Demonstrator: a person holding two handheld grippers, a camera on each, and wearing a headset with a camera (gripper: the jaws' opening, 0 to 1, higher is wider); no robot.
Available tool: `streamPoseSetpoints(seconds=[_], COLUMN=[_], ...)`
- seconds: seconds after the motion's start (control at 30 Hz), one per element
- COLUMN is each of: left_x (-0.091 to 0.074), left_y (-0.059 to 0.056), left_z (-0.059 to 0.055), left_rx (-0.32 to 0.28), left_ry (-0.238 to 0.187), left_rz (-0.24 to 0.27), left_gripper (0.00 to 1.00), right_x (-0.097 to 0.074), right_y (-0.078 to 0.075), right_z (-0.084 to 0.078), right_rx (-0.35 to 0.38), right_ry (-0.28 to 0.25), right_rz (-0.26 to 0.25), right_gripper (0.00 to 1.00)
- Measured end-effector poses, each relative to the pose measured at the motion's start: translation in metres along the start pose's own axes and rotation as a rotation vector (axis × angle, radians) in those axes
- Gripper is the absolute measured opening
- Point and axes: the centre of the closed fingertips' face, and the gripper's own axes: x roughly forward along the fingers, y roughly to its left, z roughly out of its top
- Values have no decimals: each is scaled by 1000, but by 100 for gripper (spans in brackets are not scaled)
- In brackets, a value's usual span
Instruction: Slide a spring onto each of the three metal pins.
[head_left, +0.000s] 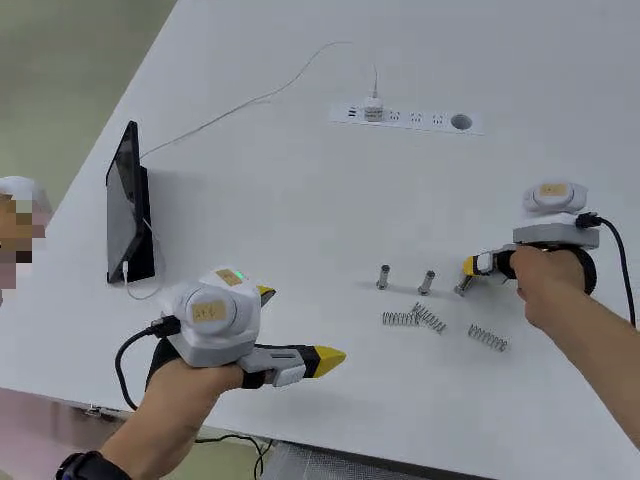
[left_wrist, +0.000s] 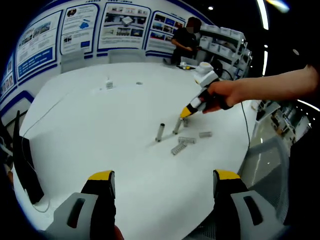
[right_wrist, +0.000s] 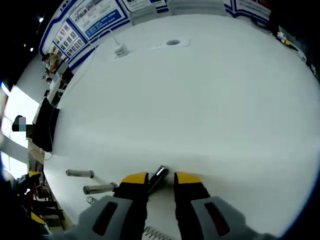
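**Desk and room condition: three pins bare, three springs loose**

Far left in the head view, a pale green floor (head_left: 70, 70) borders the white desk (head_left: 300, 200). The desk surface is plain and matte. A dark tablet (head_left: 125, 205) stands on edge near the left side, with a thin white cable (head_left: 240, 105) running from it across the desk to a white power strip (head_left: 405, 117) at the far side.

My left tool (left_wrist: 164, 176) is held over the near left part of the desk. Its yellow-tipped jaws stand wide apart with nothing between them.

Right of centre the three pins stand in a row. The left pin (head_left: 383, 277) and middle pin (head_left: 427, 282) are upright and bare. The right pin (head_left: 463, 285) sits between the jaws of my right tool (right_wrist: 161, 178). Those jaws are a little apart, one on either side of it, and I cannot confirm that either is touching it.

The springs lie flat on the desk just in front of the pins. The left spring (head_left: 399, 318) and middle spring (head_left: 429, 318) meet at their ends. The right spring (head_left: 487, 338) lies apart from them, near my right hand (head_left: 545, 285).

In the left gripper view, blue-bordered wall posters (left_wrist: 80, 25) run behind the desk, with shelving (left_wrist: 222, 42) to their right. A person (left_wrist: 186, 42) stands at the far edge of the desk.
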Motion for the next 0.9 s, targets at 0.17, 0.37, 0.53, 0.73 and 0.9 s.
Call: streamPoseSetpoints(seconds=[0.17,0.37,0.53,0.73,0.9], left_x=[-2,-6,-8,-7,-6], left_y=[2,8,9,8,5], left_z=[-1,-5,-8,-7,-7], left_rx=[-2,-7,-11,-15,-15], left_ry=[-4,-4,-2,-8,-9], left_rz=[-2,3,7,5,0], left_gripper=[81,81,80,79,79], right_x=[-5,-5,-1,2,1], right_y=[-1,-2,-2,-2,-5], right_z=[-1,-3,-1,-3,-5], right_rx=[-12,-79,-151,-238,-250], right_ry=[13,6,2,2,10], right_rz=[-53,-58,-61,-37,-40], right_gripper=[16,14,14,13,12])
